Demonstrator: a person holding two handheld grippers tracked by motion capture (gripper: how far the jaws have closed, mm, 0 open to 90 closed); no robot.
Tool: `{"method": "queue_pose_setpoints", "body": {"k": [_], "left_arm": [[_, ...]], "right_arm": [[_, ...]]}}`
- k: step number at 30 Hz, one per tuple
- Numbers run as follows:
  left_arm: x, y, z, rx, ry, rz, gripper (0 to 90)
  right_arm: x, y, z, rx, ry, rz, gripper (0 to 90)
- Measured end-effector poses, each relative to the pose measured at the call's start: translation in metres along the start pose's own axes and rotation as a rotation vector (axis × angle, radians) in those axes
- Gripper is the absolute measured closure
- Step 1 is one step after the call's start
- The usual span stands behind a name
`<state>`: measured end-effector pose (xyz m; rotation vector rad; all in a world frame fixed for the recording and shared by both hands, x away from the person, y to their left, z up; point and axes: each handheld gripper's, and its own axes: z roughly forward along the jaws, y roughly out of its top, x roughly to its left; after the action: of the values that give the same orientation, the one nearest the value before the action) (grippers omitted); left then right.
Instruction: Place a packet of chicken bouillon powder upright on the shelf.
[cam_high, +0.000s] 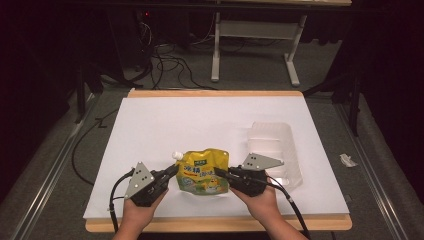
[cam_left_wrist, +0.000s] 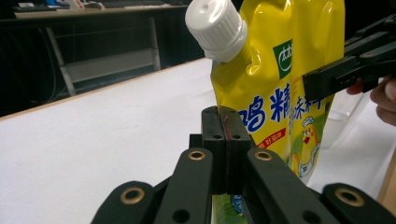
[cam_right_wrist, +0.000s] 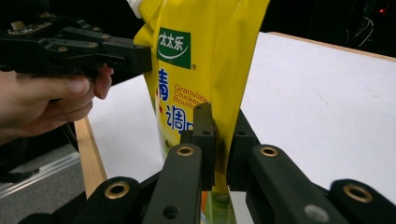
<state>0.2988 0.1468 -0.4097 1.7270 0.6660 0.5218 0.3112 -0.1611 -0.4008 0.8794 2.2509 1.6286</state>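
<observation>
My left fingers (cam_high: 171, 172) are clamped on one edge of the yellow pouch (cam_high: 204, 171), my right fingers (cam_high: 220, 173) pinch the opposite edge, and its white cap (cam_left_wrist: 216, 28) tilts up. The pouch is near my edge of the desk (cam_high: 200, 125), which is white with a wooden border. A clear plastic tray (cam_high: 274, 145) sits just beside my right hand. Beyond lie grey carpet, loose cables (cam_high: 165, 65) and a white table frame (cam_high: 255, 45) in a dark room.

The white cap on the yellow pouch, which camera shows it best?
The left gripper view: the ribbed white cap sits close and whole atop the yellow pouch. The high view shows it as a tiny white dot; the right gripper view catches a white sliver at the top edge.
</observation>
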Motion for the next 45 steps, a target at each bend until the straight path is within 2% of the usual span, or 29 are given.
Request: {"method": "queue_pose_setpoints", "body": {"k": [4, 8, 9, 11, 17, 21, 24, 28, 33, 36, 37, 38, 40, 42, 45], "left_arm": [[-0.003, -0.003, 0.004, 0.019, -0.015, 0.003, 90.0], [-0.005, -0.003, 0.004, 0.009, -0.028, 0.001, 89.7], [-0.005, -0.003, 0.004, 0.008, -0.031, 0.002, 89.7], [-0.006, -0.004, 0.004, 0.008, -0.035, 0.003, 88.8], [-0.006, -0.004, 0.004, 0.005, -0.035, -0.008, 87.9], [-0.005, -0.005, 0.004, 0.006, -0.036, -0.009, 87.4], [-0.005, -0.005, 0.004, 0.005, -0.033, -0.009, 86.9], [-0.005, -0.005, 0.004, 0.004, -0.031, -0.01, 85.6], [-0.003, -0.007, 0.004, 0.022, -0.027, -0.023, 79.1], [0.0, -0.01, 0.001, 0.033, -0.014, -0.032, 67.9], [0.003, -0.012, -0.003, 0.035, 0.012, -0.025, 63.8], [0.003, -0.012, -0.003, 0.035, 0.012, -0.025, 55.6], [0.006, -0.014, -0.005, 0.041, 0.037, -0.024, 52.4], [0.012, -0.016, -0.005, 0.052, 0.054, -0.046, 46.7], [0.02, -0.022, -0.002, 0.097, 0.072, -0.084, 40.1]], "right_arm": [[0.0, -0.006, -0.005, 0.009, -0.004, -0.003, 84.3], [-0.002, -0.012, -0.007, 0.0, 0.0, 0.011, 80.4], [-0.003, -0.013, -0.007, 0.005, 0.01, 0.008, 75.5], [-0.004, -0.015, -0.006, 0.015, 0.021, 0.012, 72.1], [-0.003, -0.019, 0.002, 0.052, 0.05, 0.002, 59.3], [-0.004, -0.021, 0.011, 0.082, 0.064, -0.015, 54.5], [-0.004, -0.023, 0.015, 0.096, 0.079, -0.01, 50.9], [-0.006, -0.023, 0.016, 0.099, 0.083, -0.005, 53.6], [-0.006, -0.023, 0.015, 0.089, 0.067, -0.002, 67.3], [-0.006, -0.023, 0.015, 0.093, 0.066, -0.001, 75.8], [-0.007, -0.024, 0.015, 0.098, 0.069, 0.002, 76.8], [-0.007, -0.024, 0.015, 0.098, 0.069, 0.002, 76.8], [-0.008, -0.024, 0.014, 0.096, 0.085, 0.014, 79.1], [-0.008, -0.024, 0.014, 0.094, 0.086, 0.014, 80.1], [-0.005, -0.024, 0.013, 0.089, 0.09, 0.011, 81.2]]}}
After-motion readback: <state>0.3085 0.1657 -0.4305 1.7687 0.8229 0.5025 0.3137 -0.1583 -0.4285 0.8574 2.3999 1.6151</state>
